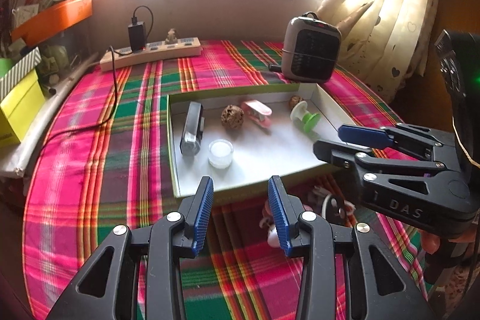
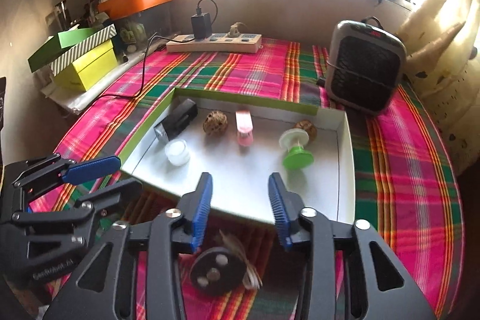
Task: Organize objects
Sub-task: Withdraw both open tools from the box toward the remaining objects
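A shallow white tray with green sides (image 1: 240, 188) (image 2: 345, 170) lies on the plaid cloth. In it are a black device (image 1: 192, 128) (image 2: 177, 122), a white round jar (image 1: 220, 153) (image 2: 177, 152), a brown ball (image 1: 232, 116) (image 2: 214, 122), a pink clip (image 1: 258, 113) (image 2: 244, 128), a green-and-white spool (image 1: 304, 116) (image 2: 295, 147) and a second brown ball (image 2: 307, 128). A black disc with a cord (image 2: 217, 270) (image 1: 333, 207) lies on the cloth in front of the tray. My left gripper (image 1: 240, 212) is open and empty above the tray's near edge. My right gripper (image 2: 240, 209) is open and empty just above the disc.
A grey heater (image 1: 312, 50) (image 2: 364, 65) stands behind the tray at right. A power strip with a black charger (image 1: 150, 51) (image 2: 214, 41) lies at the back. Yellow and striped boxes (image 2: 87, 62) and an orange tray (image 2: 135, 0) sit at left. A curtain (image 1: 390, 5) hangs at right.
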A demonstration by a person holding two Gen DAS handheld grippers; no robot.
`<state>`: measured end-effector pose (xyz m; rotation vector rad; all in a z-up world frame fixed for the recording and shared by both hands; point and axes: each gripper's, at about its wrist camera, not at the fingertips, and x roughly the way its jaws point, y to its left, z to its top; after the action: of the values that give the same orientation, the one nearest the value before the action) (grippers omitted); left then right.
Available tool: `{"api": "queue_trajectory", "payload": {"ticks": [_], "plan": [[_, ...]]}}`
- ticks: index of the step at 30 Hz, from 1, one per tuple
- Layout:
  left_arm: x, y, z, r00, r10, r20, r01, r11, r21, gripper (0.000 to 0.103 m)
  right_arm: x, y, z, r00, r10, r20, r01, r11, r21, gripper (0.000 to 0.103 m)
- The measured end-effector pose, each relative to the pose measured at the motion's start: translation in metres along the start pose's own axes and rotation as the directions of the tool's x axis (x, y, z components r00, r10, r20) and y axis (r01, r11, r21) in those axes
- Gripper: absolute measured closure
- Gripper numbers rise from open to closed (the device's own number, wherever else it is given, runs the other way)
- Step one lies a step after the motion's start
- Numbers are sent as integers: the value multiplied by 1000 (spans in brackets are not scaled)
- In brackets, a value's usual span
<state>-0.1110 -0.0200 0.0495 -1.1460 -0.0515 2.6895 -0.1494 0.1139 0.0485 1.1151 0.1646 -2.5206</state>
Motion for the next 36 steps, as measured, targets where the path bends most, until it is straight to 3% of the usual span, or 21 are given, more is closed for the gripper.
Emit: {"api": "queue_trajectory", "payload": {"ticks": [18, 36], "plan": [[8, -10, -31, 995, -82, -63, 81, 997, -15, 65, -21, -13, -45, 999, -35, 24, 34, 998, 50, 61], [32, -19, -32, 993, -53, -108, 55, 998, 15, 64, -25, -21, -66, 999, -40, 12, 39, 996, 84, 55]]}}
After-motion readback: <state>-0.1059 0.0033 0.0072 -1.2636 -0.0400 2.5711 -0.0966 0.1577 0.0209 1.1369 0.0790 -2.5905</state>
